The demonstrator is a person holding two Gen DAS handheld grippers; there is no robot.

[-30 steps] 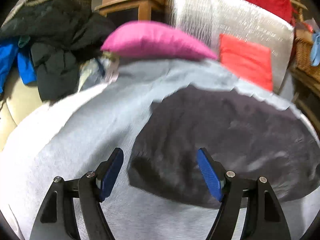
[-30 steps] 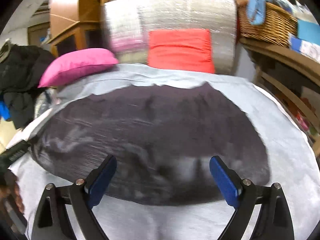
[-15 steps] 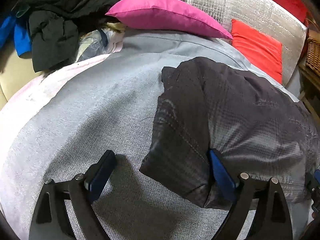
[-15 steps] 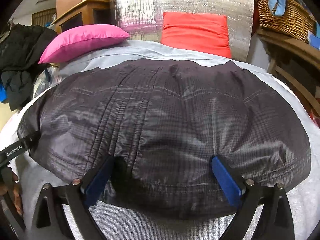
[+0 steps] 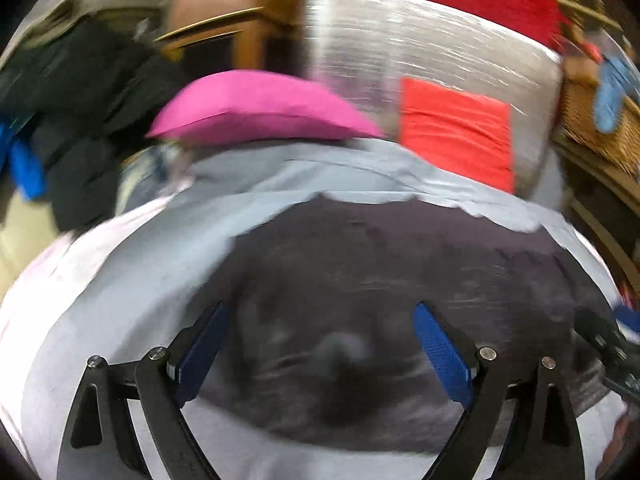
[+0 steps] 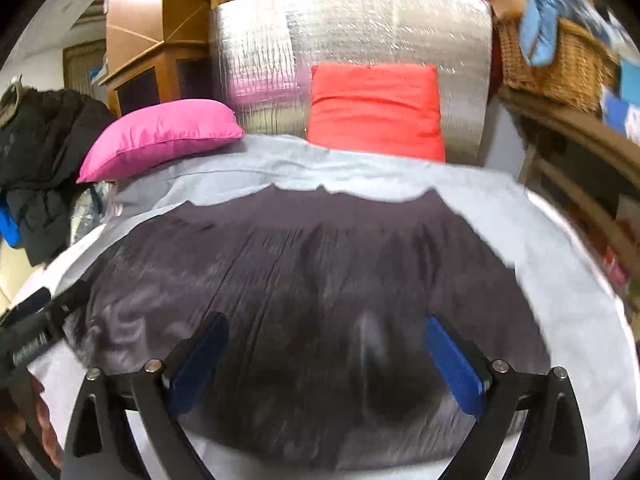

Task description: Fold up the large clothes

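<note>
As it lies flat, the dark jacket point(image 6: 320, 280) stretches left-right across the bed.

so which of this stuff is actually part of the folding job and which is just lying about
Part of the job:
- dark grey quilted jacket
- light grey sheet it lies on
- left gripper, right gripper, both open

Lying about:
- pink pillow
- red cushion
- wicker basket
- black coat pile

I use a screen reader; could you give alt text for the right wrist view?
A dark folded garment lies on a grey-sheeted bed beneath the open right gripper. Behind sit a pink pillow and a red cushion.
</note>
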